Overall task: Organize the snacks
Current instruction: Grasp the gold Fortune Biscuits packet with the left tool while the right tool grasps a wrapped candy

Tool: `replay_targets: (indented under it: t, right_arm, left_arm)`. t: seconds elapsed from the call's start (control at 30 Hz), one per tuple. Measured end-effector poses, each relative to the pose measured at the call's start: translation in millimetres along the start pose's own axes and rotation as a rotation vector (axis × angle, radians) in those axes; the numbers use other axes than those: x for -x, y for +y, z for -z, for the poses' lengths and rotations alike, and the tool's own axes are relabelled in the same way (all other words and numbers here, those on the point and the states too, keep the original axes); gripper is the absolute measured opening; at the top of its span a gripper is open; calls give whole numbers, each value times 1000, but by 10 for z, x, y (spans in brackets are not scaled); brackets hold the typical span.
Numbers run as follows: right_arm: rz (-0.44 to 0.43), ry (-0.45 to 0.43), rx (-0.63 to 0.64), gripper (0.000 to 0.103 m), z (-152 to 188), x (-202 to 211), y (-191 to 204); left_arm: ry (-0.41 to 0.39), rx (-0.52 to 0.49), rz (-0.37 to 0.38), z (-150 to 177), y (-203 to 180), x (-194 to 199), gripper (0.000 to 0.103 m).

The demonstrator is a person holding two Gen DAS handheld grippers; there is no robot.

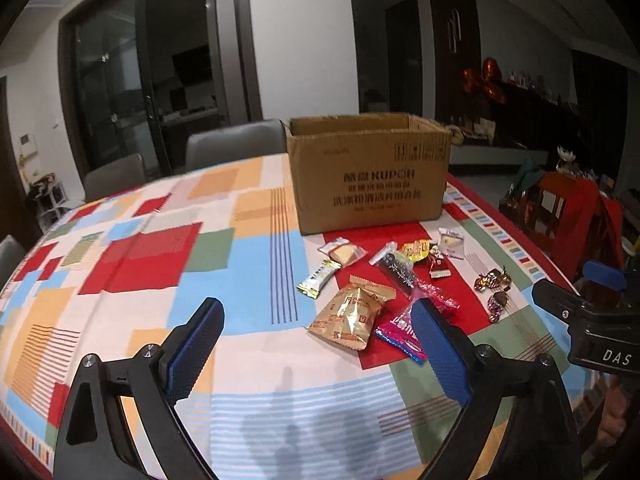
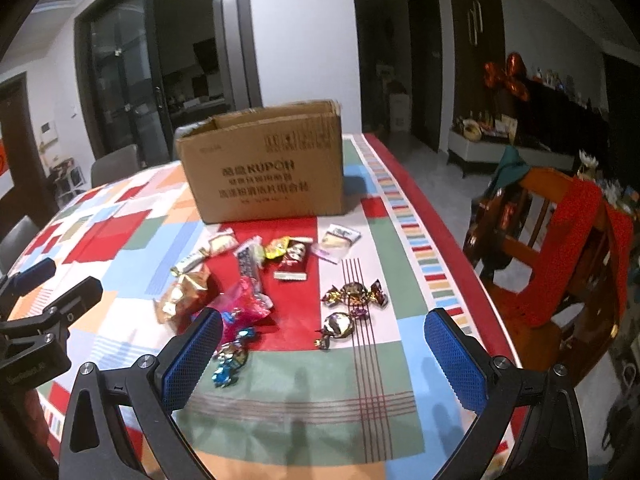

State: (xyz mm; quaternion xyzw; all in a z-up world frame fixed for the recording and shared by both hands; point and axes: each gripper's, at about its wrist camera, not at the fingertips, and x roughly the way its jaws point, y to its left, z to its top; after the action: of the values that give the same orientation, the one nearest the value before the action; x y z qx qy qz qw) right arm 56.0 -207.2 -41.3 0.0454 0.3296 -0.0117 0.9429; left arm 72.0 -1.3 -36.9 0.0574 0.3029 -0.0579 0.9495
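We see a bench under a patchwork cloth of red, blue, orange and green blocks, in a dim room with dark glass doors, grey chairs behind and a wooden chair draped in red at the right. The snacks lie loose on the cloth just in front of a cardboard box, which stands open-topped near the far edge; from our angle its inside is hidden, so we cannot tell what it holds. Several wrappers overlap: a gold biscuit pack touches a pink packet, partly covered by a blue pad of the left gripper. Foil candies sit apart to the right. Small print on the wrappers is unreadable. The jaws of both the left gripper and the right gripper stand wide, with nothing between them.
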Motion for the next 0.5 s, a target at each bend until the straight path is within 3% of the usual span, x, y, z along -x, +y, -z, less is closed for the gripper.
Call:
replay_targets:
  t: [0.13,0.5]
  right_arm:
    - [9,61,-34,101,-16,-250,-67]
    - [-21,241,-86,80,51,-883,-132]
  left_arm:
    - [50,-8,29,-29,-18,-263,89]
    - [220,-4,114,-5,-66,-972,74]
